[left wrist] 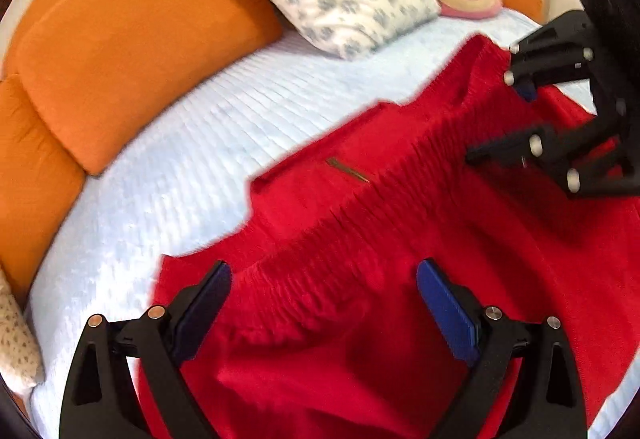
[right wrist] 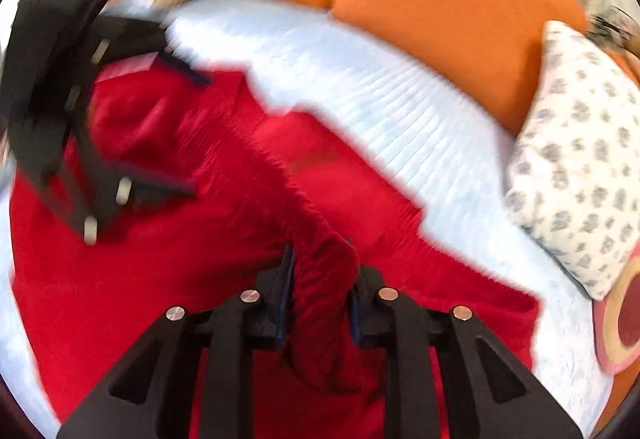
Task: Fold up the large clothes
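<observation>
The black right gripper (right wrist: 320, 279) pinches a gathered ridge of the red pleated fabric garment (left wrist: 360, 223); the black left gripper (left wrist: 324, 291) hangs spread above it, on the pale-blue quilted bedcover (left wrist: 180, 159).

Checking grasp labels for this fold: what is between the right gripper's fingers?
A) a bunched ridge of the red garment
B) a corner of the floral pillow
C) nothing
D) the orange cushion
A: in the right wrist view the right gripper has its jaws drawn in on a raised fold of the red garment.
</observation>
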Action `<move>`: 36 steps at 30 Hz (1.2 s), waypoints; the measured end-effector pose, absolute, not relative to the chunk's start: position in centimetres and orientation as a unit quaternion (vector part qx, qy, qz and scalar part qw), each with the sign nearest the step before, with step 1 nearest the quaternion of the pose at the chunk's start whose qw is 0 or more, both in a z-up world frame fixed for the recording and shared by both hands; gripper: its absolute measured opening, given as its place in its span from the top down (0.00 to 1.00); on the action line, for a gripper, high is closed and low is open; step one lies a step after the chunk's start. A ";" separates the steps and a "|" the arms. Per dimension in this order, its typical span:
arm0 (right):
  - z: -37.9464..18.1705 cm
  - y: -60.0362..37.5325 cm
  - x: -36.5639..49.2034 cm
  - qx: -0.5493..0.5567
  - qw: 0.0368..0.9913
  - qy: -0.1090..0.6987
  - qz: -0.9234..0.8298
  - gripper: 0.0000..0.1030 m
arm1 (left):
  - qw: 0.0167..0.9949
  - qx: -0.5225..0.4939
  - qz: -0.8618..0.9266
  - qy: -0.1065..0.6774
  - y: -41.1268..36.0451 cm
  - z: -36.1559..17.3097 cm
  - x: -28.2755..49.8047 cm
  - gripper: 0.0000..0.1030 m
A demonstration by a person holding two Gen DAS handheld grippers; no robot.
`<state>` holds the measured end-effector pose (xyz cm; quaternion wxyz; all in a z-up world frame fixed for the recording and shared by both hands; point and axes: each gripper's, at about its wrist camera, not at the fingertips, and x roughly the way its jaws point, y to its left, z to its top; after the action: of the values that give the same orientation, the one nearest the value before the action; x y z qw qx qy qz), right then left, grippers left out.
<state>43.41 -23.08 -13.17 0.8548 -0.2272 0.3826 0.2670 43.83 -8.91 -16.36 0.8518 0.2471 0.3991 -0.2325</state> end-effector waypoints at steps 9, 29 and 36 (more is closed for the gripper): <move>-12.9 -21.2 49.7 -0.205 0.882 0.395 0.153 0.78 | 0.873 0.203 -0.130 0.424 -6.6 -15.6 47.5 0.08; -10.3 -29.4 47.0 -0.152 0.900 0.398 0.094 0.08 | 0.857 0.124 -0.143 0.479 -1.9 -17.6 46.8 0.03; -14.4 -38.0 46.6 -0.088 0.883 0.460 0.016 0.09 | 0.861 0.089 -0.118 0.486 4.0 -15.3 47.0 0.03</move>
<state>46.55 -38.03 -14.37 0.8834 -0.0878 0.4601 0.0158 47.01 3.98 -15.25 0.8613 0.0890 0.4862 -0.1179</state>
